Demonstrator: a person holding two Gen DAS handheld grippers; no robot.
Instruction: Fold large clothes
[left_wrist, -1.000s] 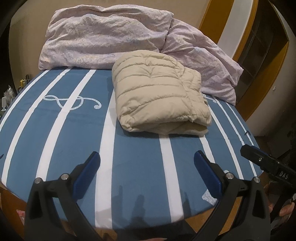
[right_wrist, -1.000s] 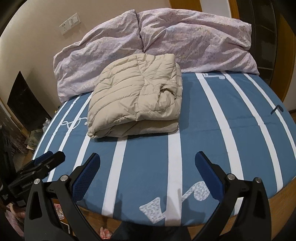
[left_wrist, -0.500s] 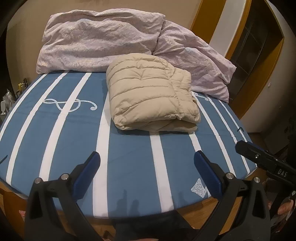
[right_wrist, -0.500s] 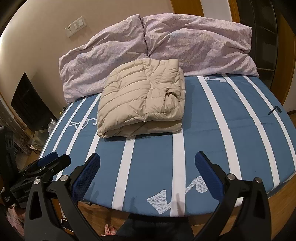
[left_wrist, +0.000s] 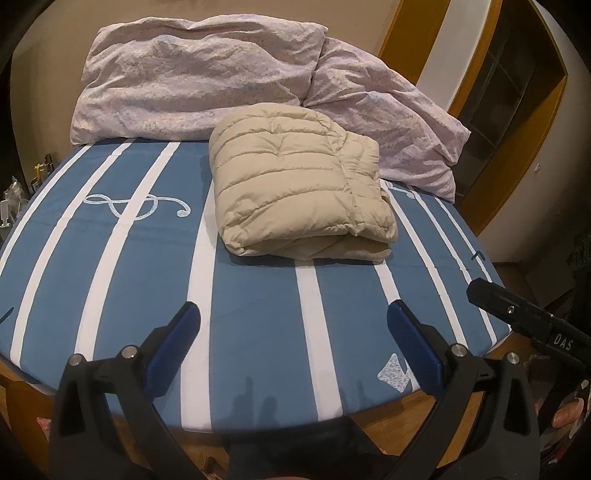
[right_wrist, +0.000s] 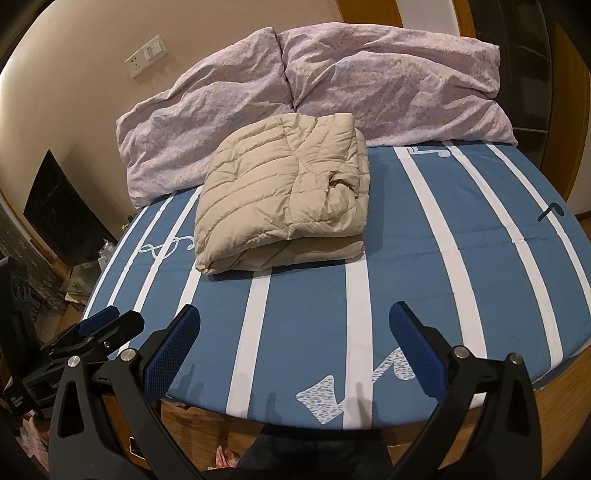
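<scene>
A beige quilted puffer jacket lies folded into a thick rectangle on the blue, white-striped bed, close to the pillows. My left gripper hovers open over the bed's near edge, well short of the jacket, with nothing between its blue pads. My right gripper is likewise open and empty above the near edge. The right gripper's tip shows at the far right of the left wrist view. The left gripper's tip shows at the lower left of the right wrist view.
Two crumpled lilac pillows lean against the wall behind the jacket. A wooden bed frame runs under the near edge. A dark cabinet and clutter stand left of the bed; a wooden doorway is at the right.
Both grippers have drawn back and risen from the bed, so the jacket looks smaller and farther away and more of the bed's near edge shows. The jacket has not moved.
</scene>
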